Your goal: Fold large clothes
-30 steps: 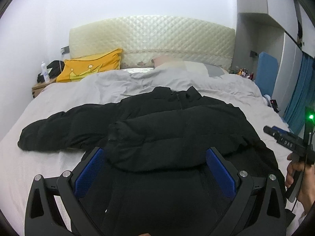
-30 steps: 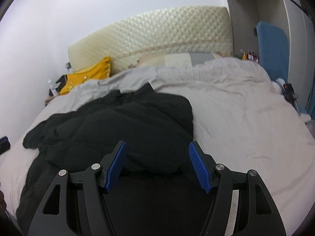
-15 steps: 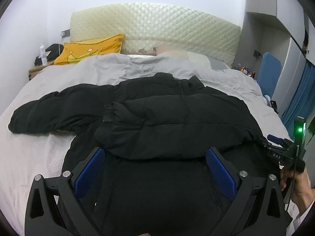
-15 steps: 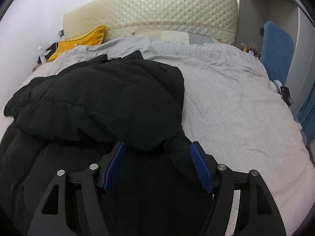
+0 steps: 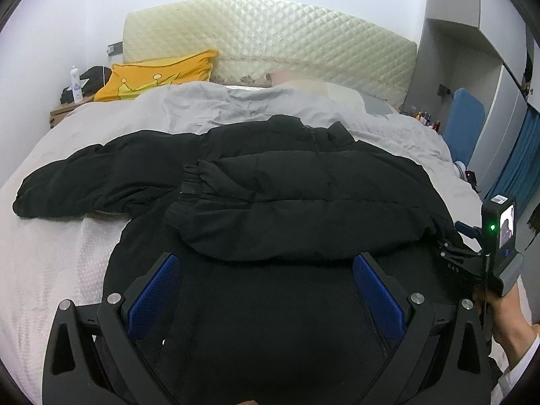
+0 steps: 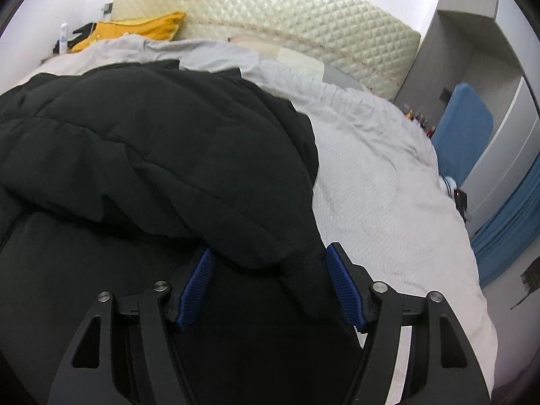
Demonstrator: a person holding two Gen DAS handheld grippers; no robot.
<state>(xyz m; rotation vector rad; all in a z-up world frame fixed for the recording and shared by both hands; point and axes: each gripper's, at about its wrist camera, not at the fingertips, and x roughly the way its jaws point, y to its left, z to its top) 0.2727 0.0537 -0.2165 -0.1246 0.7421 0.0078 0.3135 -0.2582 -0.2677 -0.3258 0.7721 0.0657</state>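
Observation:
A large black puffer jacket (image 5: 303, 182) lies front up on the bed (image 5: 60, 256). Its right sleeve is folded across the chest, and its left sleeve (image 5: 84, 179) stretches out to the left. My left gripper (image 5: 265, 270) is open and empty, hovering over the jacket's lower body. My right gripper (image 6: 270, 270) is open, low over the jacket (image 6: 152, 141) at its right edge, with a fold of the black fabric lying between its blue pads (image 6: 344, 283). The right gripper also shows in the left wrist view (image 5: 472, 256) at the jacket's right side.
A yellow pillow (image 5: 158, 74) and a quilted cream headboard (image 5: 270, 37) are at the far end. A nightstand with a bottle (image 5: 76, 84) is at the far left. A blue panel (image 6: 462, 125), wardrobe and blue curtain (image 6: 506, 216) stand on the right.
Both grippers have dropped lower and closer to the jacket. The right gripper has moved forward to the jacket's right edge, so fabric now lies between its fingers. The jacket itself has not moved.

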